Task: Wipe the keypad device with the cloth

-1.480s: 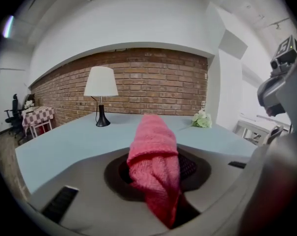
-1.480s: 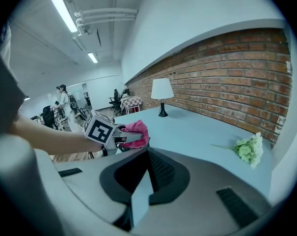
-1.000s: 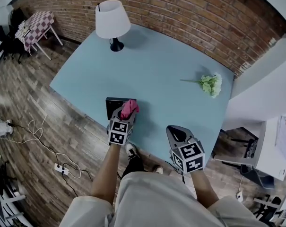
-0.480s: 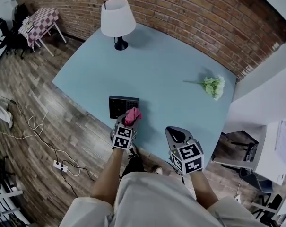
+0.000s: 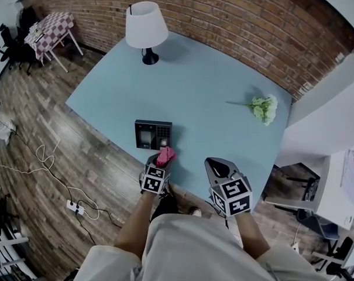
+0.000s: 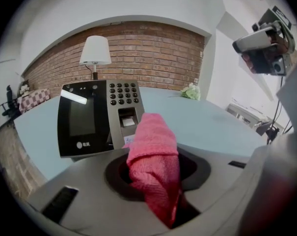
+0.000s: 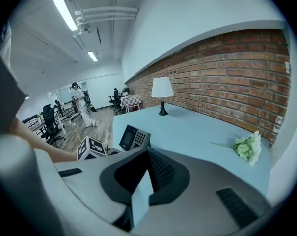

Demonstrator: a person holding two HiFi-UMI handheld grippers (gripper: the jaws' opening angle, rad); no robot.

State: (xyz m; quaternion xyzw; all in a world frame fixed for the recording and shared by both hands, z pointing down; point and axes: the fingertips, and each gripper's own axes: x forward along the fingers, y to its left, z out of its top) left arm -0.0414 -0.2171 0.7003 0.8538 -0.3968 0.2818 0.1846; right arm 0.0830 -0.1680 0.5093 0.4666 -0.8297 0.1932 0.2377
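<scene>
1. Red brick wall (image 5: 253,22) behind a pale blue tabletop (image 5: 212,81); wooden plank floor (image 5: 42,133) to the left, with a small checkered table (image 5: 45,31) far off.
2. At the far corner of the tabletop: white-shaded table lamp (image 5: 146,25) on a dark base. Toward the right side, near the wall: bunch of pale green flowers (image 5: 261,106) lying on its side.
3. Near the front edge: black and grey keypad device (image 5: 153,134), face showing from above. In the left gripper view, same device (image 6: 96,117) just ahead of the jaws, dark screen at left, number keys at upper right.
4. Left tool (image 5: 161,158): pinching a crumpled pink cloth (image 5: 165,155), bunched between the jaws and sticking out past the tips (image 6: 155,166). Placed just at the near side of the device, by its right half; cloth very close to it, contact not discernible.
5. Right tool (image 5: 219,167): jaws pressed together with nothing between them (image 7: 147,173). Held over the front edge of the tabletop, to the right of the left tool and apart from the device.
</scene>
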